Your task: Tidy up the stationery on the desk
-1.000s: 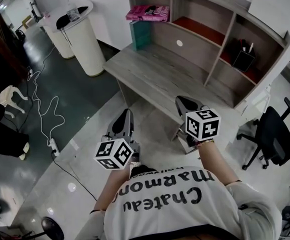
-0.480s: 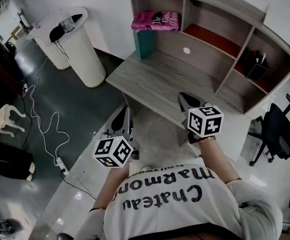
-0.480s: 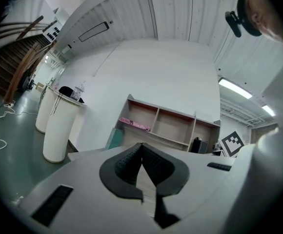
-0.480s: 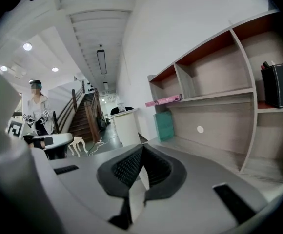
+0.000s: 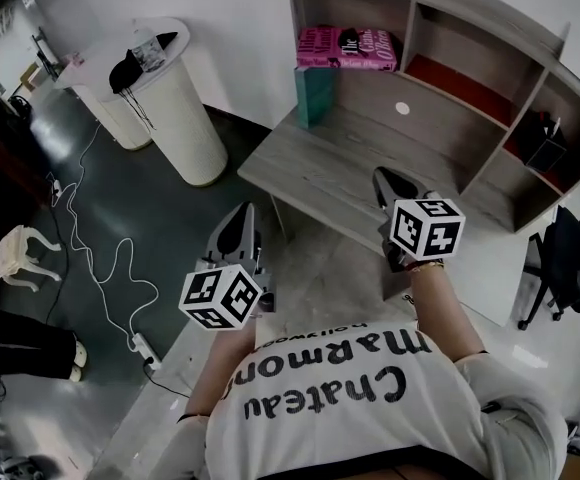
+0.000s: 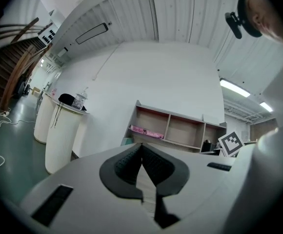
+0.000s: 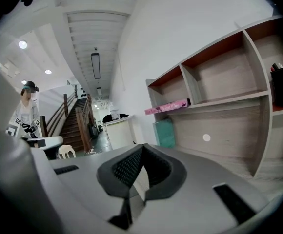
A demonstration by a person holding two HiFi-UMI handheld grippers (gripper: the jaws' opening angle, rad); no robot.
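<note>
The left tool (image 6: 141, 146) is pressing its dark ribbed jaws together with nothing between them. The right tool (image 7: 142, 148) is doing the same, closed and empty. Each is carrying one of the marker cubes (image 5: 220, 296), which are showing black-and-white square patterns but no words. The person's shirt (image 5: 370, 398) is showing large black print reading "Chateau Marmon", with a smaller word beside it that looks like "hollywood".

In the head view the right tool is sitting over the near edge of the table (image 5: 320, 168), while the left tool is hanging over the floor just off the table's near left corner. A teal book (image 5: 313, 93) is standing upright at the table's far left corner. Above it, a pink book (image 5: 348, 48) is lying flat in the left compartment of the shelf unit (image 5: 490, 43). Its spine is bearing white lettering that begins with "The"; the rest is too small to read. A black pen holder (image 5: 548, 150) with pens is sitting in the lower right compartment, well apart from both tools. A white round stand (image 5: 185, 108) is standing on the floor left of the table.
</note>
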